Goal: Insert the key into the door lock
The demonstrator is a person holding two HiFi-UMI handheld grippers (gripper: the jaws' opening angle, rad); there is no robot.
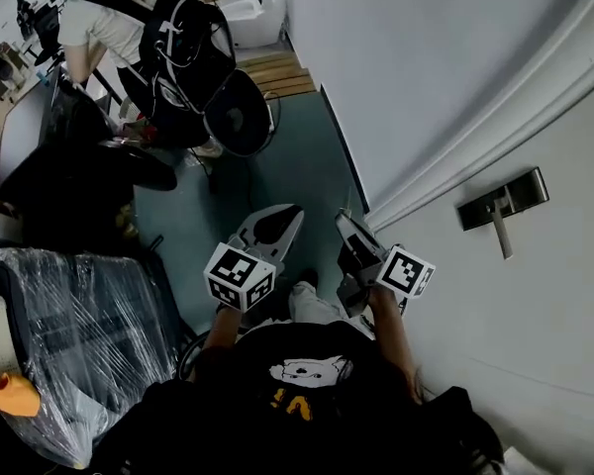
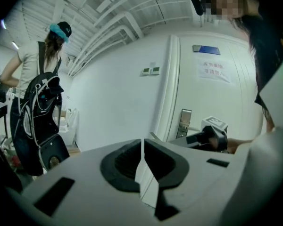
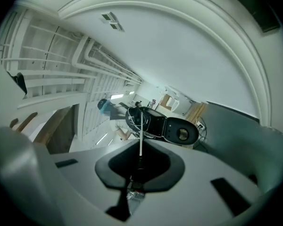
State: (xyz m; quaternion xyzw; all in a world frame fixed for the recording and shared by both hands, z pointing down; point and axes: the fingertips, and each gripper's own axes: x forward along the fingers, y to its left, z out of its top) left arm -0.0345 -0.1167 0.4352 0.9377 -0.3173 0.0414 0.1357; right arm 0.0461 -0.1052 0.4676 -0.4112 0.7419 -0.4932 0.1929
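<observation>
The door lock (image 1: 502,206) is a dark metal plate with a lever handle on the white door (image 1: 535,295) at the right; the left gripper view shows the lock (image 2: 184,124) too. My right gripper (image 3: 140,161) is shut on the key (image 3: 140,138), whose thin blade stands edge-on out of the jaws, with a bit of metal (image 3: 135,195) behind them. In the head view my right gripper (image 1: 345,224) is low and left of the lock, well apart from it. Beside it, my left gripper (image 1: 277,224) is shut with nothing in its jaws (image 2: 142,149).
A person with a black backpack (image 1: 178,57) stands at the back left beside a round black object (image 1: 240,115). A plastic-wrapped pile (image 1: 79,334) fills the left. A wooden pallet (image 1: 277,72) lies further back. The white wall (image 1: 426,67) meets the door frame (image 1: 475,156).
</observation>
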